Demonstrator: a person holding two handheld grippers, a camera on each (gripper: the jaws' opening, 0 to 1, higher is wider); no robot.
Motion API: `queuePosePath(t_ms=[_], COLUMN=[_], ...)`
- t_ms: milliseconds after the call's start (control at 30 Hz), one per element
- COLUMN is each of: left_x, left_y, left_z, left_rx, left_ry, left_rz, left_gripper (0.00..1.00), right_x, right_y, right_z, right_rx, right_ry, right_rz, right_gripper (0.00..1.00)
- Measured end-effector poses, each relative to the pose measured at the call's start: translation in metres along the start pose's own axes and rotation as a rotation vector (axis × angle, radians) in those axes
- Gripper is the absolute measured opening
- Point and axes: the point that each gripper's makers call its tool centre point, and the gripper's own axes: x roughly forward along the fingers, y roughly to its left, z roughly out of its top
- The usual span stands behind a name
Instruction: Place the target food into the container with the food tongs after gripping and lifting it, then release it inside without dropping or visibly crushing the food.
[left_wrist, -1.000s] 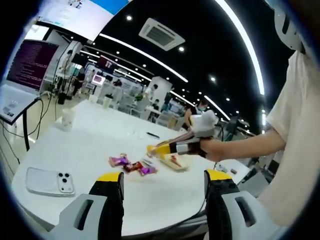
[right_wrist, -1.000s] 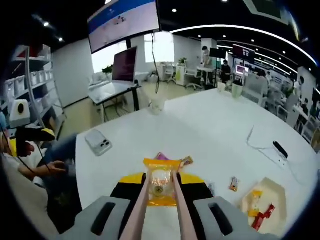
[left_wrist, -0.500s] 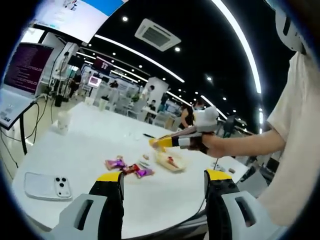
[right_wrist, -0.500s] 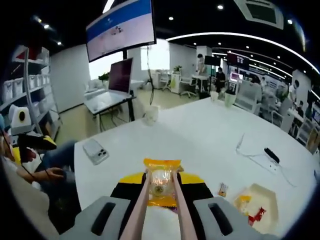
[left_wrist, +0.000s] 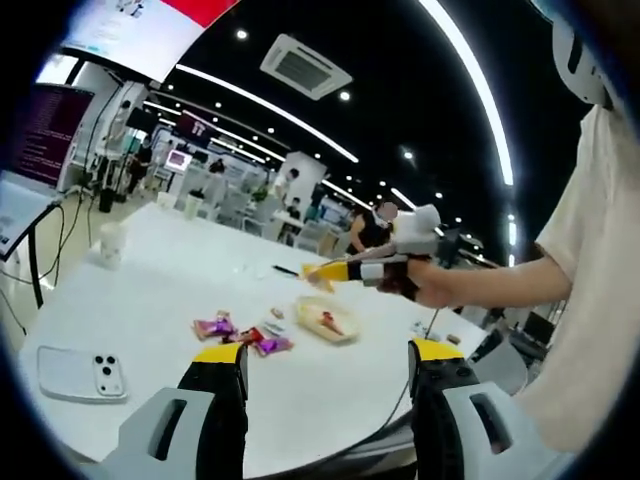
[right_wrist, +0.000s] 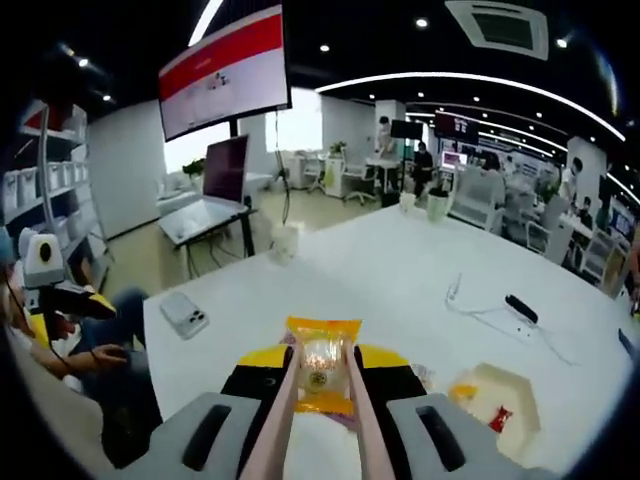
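Lifted higher over the white table (right_wrist: 400, 260), tongs (right_wrist: 318, 375) pinch the snack packet (right_wrist: 321, 362).

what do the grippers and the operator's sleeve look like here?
The left gripper has grey moulded bodies with slotted cut-outs, black jaws and yellow caps at the tips. The right gripper shares the grey, black and yellow scheme, with pale pink tongs running forward along its jaws. Seen from the left gripper view, it carries a white block on top. The person wears a cream short sleeve.
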Motion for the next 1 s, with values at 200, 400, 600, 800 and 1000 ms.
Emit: queuePosePath(t_ms=[200,400,600,800,1000], left_x=[0.004,0.007,0.012,0.019,0.023], left_y=[-0.008,-0.016,-0.024,-0.035,-0.040], left_z=[0.001,-0.001,-0.003,-0.003,-0.003], left_rx=[0.004,0.005,0.007,0.011,0.008], left_ry=[0.002,0.005,0.004,0.004,-0.005], left_rz=[-0.015,-0.017,-0.015,-0.013,-0.004], left_gripper=[0.64,0.64,0.64,0.64,0.64], right_x=[-0.013,-0.023,-0.034,-0.043,-0.047], right_y=[-0.006,-0.014,-0.021,-0.033,-0.045], right_z=[0.003,0.007,0.012,0.010,0.009], right_rx=[0.002,0.002,-0.004,0.000,0.003], right_ry=[-0.007,-0.019,-0.033,-0.039,-0.038], right_rz=[-0.020,-0.028,-0.030,-0.029,-0.029], right_gripper=[0.24,0.24,0.24,0.24,0.24])
